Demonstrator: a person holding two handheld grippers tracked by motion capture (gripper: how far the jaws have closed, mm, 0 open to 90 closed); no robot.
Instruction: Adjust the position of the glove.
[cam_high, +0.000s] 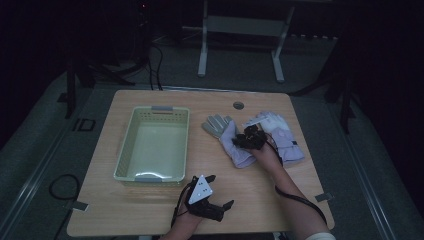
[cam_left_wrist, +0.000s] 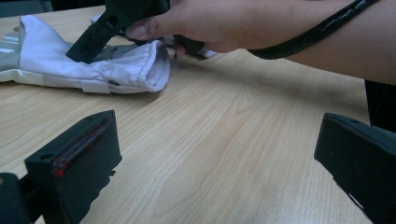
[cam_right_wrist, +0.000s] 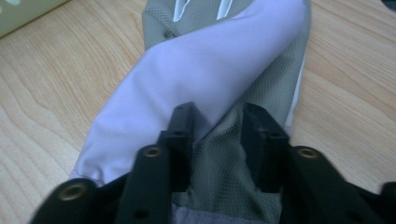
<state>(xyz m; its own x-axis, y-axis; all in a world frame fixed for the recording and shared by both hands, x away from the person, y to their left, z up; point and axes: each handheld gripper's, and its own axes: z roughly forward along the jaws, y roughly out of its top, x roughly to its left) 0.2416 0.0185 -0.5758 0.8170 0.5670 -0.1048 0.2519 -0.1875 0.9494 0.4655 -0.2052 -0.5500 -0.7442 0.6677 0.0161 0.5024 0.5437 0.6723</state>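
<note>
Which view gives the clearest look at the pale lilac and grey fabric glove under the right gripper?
The right gripper view: the pale lilac and grey fabric glove lies close up, mesh between the right gripper jaws. The high view shows it whole but small, beside a second glove. The left gripper view shows its cuff end.

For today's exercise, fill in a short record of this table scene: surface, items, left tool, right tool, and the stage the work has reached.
surface: wooden table
items: two pale gloves, left glove and right glove; green basket, nothing in it
left tool: open, low near the front edge, apart from the gloves
right tool: on the left glove, fabric between its jaws
stage: both gloves lie outside the basket
</note>
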